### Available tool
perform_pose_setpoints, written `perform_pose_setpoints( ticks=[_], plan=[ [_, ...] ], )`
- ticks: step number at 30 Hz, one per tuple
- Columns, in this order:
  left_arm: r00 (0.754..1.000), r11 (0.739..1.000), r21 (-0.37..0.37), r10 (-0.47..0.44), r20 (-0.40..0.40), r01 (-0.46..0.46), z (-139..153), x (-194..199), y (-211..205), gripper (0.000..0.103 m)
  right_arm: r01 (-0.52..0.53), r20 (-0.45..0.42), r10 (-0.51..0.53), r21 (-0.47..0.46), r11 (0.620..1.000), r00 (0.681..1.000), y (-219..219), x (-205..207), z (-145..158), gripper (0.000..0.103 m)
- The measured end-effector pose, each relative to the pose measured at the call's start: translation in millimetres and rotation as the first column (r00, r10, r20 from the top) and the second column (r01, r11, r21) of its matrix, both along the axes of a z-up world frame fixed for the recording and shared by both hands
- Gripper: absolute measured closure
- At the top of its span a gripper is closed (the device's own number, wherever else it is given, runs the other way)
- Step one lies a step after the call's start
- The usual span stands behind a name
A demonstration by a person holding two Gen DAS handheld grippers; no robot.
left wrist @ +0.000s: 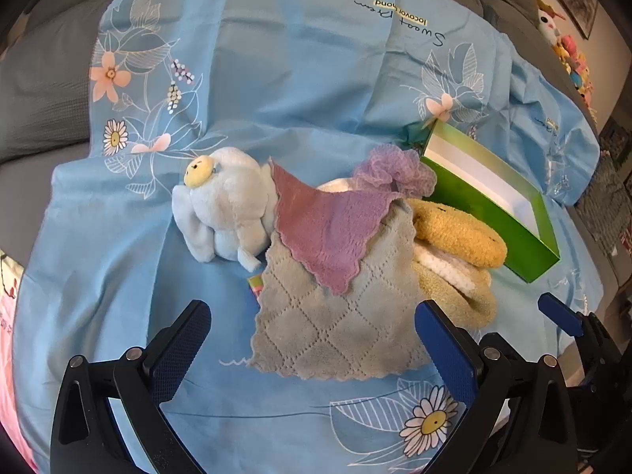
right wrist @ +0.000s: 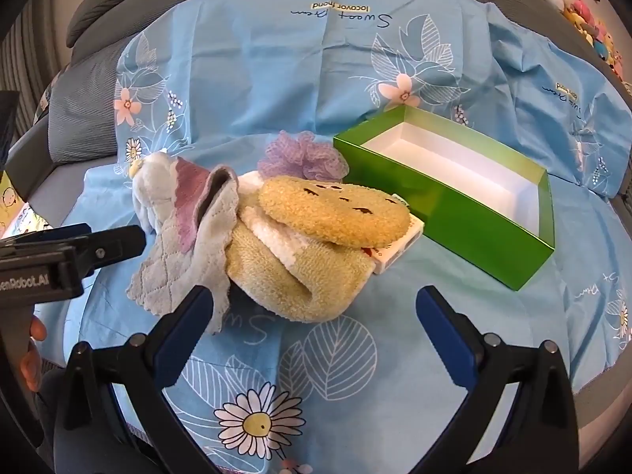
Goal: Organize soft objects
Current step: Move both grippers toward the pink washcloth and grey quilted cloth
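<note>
A heap of soft things lies on the blue floral sheet (left wrist: 300, 79): a pale blue plush toy (left wrist: 225, 213) (right wrist: 152, 185), a grey quilted cloth (left wrist: 339, 316) (right wrist: 185, 260) with a mauve cloth (left wrist: 328, 225) (right wrist: 189, 193) over it, a purple mesh pouf (left wrist: 395, 168) (right wrist: 302, 156), and a yellow fuzzy plush (left wrist: 458, 233) (right wrist: 335, 213) on a tan towel (right wrist: 300, 280). An empty green box (left wrist: 509, 213) (right wrist: 454, 197) stands to the right. My left gripper (left wrist: 312, 339) hangs open over the grey cloth's near edge. My right gripper (right wrist: 316, 316) is open just before the tan towel.
A small white carton (right wrist: 395, 252) peeks out under the yellow plush beside the box. Grey cushions (left wrist: 43, 91) border the sheet at the left and back. Colourful plush toys (right wrist: 584, 19) line the far right. A person's hand (right wrist: 33, 351) holds the left gripper's handle.
</note>
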State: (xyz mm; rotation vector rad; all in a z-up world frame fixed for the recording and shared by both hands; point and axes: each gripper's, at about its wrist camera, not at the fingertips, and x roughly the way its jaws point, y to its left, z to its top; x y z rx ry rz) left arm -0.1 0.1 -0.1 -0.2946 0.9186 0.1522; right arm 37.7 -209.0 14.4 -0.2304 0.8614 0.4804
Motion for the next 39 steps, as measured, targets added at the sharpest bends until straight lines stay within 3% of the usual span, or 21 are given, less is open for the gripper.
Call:
perform_pose_setpoints(
  ticks=[4,9,11,22,30,35,39],
  plan=[
    [1.000,1.000,0.001,-0.007,-0.001,0.007,-2.6,0.9,0.0,0.000,-0.013,-0.001,0.013,-0.005,1.000,1.000,4.0,-2.4,-1.4,0.000],
    [1.000,0.997,-0.076,-0.008,-0.014,0.007,-4.2,1.8,-0.5,0.000,-0.024,-0.003,0.024,-0.007,1.000,1.000,8.1,-5.2,-2.5,0.000],
    [1.000,0.999,-0.032,-0.012,-0.002,0.012,-6.4,0.6,1.3,0.000,-0.028,-0.004,0.028,-0.007,1.000,1.000,9.7,-6.2,-2.4,0.000],
    [1.000,1.000,-0.016,-0.016,0.008,0.016,-10.7,2.9,7.4,0.000,-0.074,-0.011,0.074,0.000,0.997,0.997,22.6,-12.4,-2.8,0.000],
    [0.999,0.999,-0.035,-0.020,0.043,0.021,-14.4,3.3,14.1,0.000,-0.116,-0.019,0.117,0.013,0.993,0.993,32.4,-16.8,-2.9,0.000],
    [0.999,0.998,-0.052,-0.032,0.001,0.032,-18.9,5.5,20.0,0.000,-0.142,-0.041,0.143,0.038,0.989,0.989,38.1,-18.1,-6.7,0.000],
    [0.999,0.993,-0.108,-0.048,0.022,0.050,-25.0,6.0,32.4,0.000,-0.174,-0.084,0.182,0.092,0.980,0.980,43.0,-19.5,-12.5,0.001]
  ],
)
